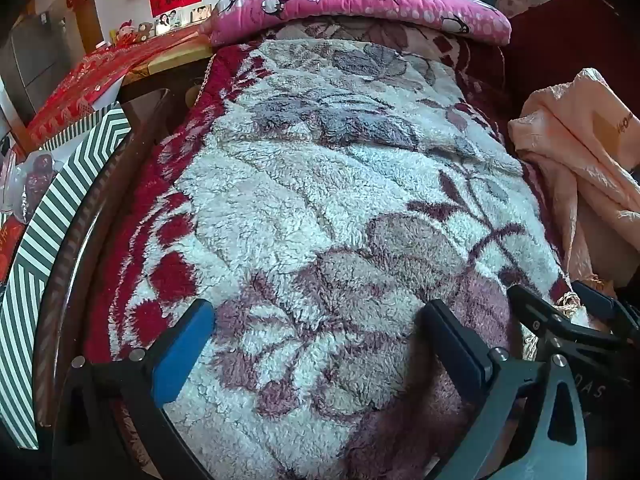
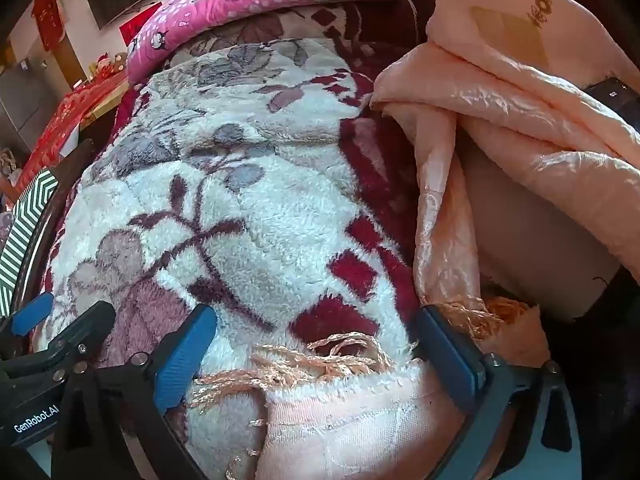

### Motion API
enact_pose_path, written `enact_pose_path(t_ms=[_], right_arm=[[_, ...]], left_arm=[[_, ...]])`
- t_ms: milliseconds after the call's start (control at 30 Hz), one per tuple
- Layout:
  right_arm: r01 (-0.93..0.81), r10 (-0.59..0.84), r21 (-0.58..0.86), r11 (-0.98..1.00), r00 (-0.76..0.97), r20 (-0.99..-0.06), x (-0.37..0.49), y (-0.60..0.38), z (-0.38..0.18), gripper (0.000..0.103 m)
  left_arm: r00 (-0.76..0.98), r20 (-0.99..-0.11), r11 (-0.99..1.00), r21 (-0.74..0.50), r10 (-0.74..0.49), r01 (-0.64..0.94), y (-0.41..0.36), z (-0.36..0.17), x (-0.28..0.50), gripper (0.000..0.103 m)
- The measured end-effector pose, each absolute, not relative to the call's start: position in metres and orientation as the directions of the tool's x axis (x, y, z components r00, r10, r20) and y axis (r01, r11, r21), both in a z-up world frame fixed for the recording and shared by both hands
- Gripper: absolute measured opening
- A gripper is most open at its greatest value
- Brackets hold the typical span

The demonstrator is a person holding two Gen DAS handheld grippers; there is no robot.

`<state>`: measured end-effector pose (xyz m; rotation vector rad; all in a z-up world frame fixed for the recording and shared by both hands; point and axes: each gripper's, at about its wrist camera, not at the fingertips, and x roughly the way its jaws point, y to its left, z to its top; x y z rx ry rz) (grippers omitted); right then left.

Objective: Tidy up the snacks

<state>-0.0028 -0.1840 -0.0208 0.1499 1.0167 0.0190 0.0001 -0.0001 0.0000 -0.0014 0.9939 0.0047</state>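
Both grippers – left gripper [image 1: 320, 344] and right gripper [image 2: 316, 344] – hung wide open over the fluffy blanket [image 1: 340, 200], holding nothing. No snacks showed clearly – maybe by the striped box [image 1: 44, 216] further left. Finding them probably came next.

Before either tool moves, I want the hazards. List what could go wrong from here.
1. Fringe lies loose between the open right tool's fingers; closing or sliding here could snag it.
2. The left tool, also open, hangs over fluffy blanket with no snack under it; a grasp would likely catch only pile.
3. The two tools sit close side by side, so a sideways swing might knock them together.
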Motion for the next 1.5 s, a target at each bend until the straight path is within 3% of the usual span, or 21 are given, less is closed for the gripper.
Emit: enact_pose_path(t_ms=[1500], right_arm=[[0.055,0.086,0.135,0.989,0.526,-0.846,-0.0032,-0.1848,-0.0227,0.102]], left_arm=[[0.547,-0.837,1.0,0.0,0.002,-0.005,0.0,0.0,0.0,0.103]])
